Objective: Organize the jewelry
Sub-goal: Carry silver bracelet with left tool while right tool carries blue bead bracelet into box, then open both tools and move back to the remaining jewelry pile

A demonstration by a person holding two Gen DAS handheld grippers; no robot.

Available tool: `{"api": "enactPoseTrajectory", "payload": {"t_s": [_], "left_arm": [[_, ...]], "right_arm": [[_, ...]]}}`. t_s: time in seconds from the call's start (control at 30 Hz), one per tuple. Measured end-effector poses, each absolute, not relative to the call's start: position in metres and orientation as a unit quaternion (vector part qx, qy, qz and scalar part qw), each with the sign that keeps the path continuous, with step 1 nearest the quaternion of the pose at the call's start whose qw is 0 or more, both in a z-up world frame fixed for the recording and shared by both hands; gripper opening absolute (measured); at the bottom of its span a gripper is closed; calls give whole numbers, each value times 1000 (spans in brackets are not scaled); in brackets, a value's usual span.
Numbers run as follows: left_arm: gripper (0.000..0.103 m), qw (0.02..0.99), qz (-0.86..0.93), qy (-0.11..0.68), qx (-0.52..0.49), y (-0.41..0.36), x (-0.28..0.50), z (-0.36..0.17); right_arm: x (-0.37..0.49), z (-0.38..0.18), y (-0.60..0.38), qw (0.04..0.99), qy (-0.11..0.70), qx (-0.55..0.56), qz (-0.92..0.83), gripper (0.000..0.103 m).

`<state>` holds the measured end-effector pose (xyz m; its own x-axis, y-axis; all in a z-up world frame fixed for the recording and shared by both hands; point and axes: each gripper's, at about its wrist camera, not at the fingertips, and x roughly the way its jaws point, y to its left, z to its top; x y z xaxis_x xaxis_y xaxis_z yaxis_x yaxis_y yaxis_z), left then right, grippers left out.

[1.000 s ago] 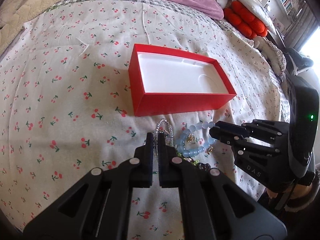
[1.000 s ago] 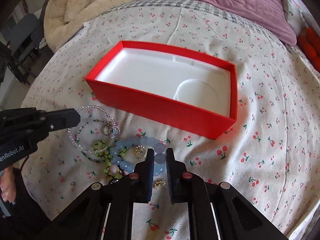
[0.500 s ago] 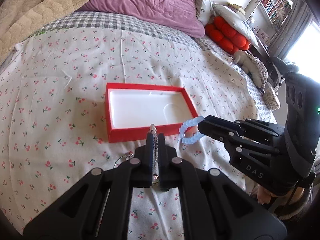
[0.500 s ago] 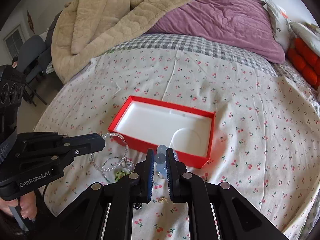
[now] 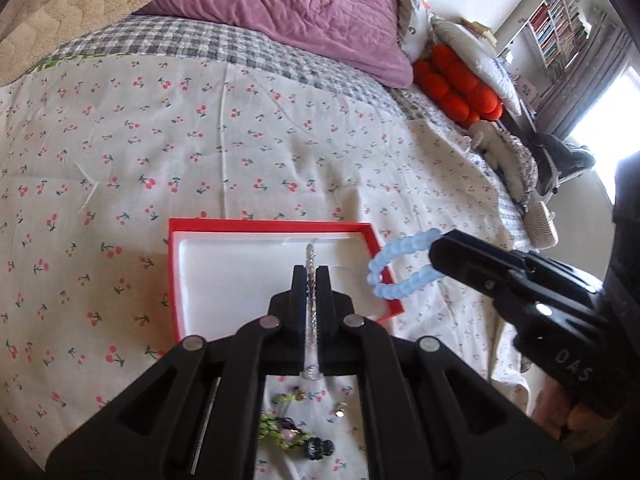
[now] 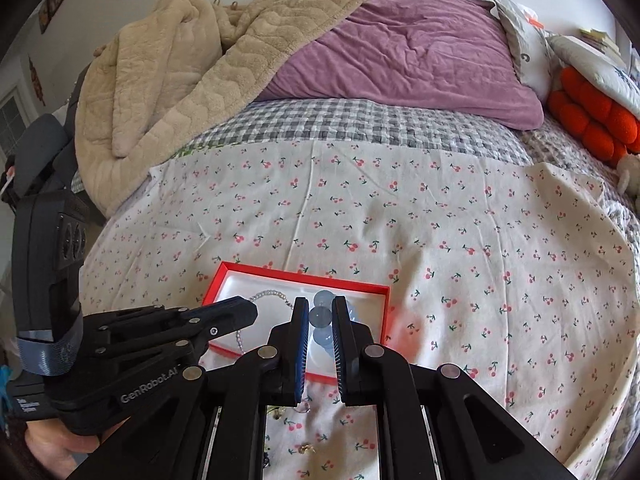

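A red box (image 5: 374, 240) with a white lining (image 5: 240, 280) lies on the cherry-print bedspread; it also shows in the right wrist view (image 6: 378, 320). My left gripper (image 5: 311, 276) is shut on a clear beaded bracelet (image 5: 310, 256) and holds it above the box. My right gripper (image 6: 320, 312) is shut on a light blue beaded bracelet (image 6: 320, 314), which hangs over the box's right edge in the left wrist view (image 5: 384, 264). The clear bracelet dangles over the lining in the right wrist view (image 6: 272, 294).
Loose jewelry lies on the bedspread in front of the box: green beads (image 5: 276, 428), a dark bead piece (image 5: 318, 448), a small gold earring (image 6: 306, 448). A purple duvet (image 6: 420, 52), beige blanket (image 6: 168, 80) and orange cushion (image 5: 460, 88) lie at the bed's far end.
Both grippers have lifted their bracelets off the bedspread and carried them forward over the red box. The other jewelry stays where it lay.
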<state>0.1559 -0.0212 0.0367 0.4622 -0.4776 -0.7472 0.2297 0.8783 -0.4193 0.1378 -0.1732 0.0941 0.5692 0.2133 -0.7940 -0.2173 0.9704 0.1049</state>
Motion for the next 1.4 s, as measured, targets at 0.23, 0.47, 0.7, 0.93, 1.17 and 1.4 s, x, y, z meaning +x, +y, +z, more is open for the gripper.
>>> {"api": "enactPoseTrajectory", "payload": {"t_s": [0.23, 0.47, 0.7, 0.93, 1.17, 1.4], "left_arm": [[5, 855, -149, 490, -85, -9, 165, 17], [5, 857, -122, 498, -58, -7, 169, 8], [5, 857, -118, 499, -44, -10, 168, 8], [33, 859, -131, 494, -26, -15, 164, 15], [71, 869, -137, 475, -5, -16, 140, 32], [81, 874, -102, 474, 4, 6, 119, 30]], "right_arm": [[149, 83, -157, 873, 464, 8, 154, 12], [165, 61, -159, 860, 488, 18, 149, 12], [177, 35, -174, 851, 512, 6, 114, 12], [176, 34, -172, 856, 504, -33, 113, 16], [162, 44, -169, 856, 499, -40, 133, 64], [140, 56, -171, 868, 475, -60, 131, 73]]}}
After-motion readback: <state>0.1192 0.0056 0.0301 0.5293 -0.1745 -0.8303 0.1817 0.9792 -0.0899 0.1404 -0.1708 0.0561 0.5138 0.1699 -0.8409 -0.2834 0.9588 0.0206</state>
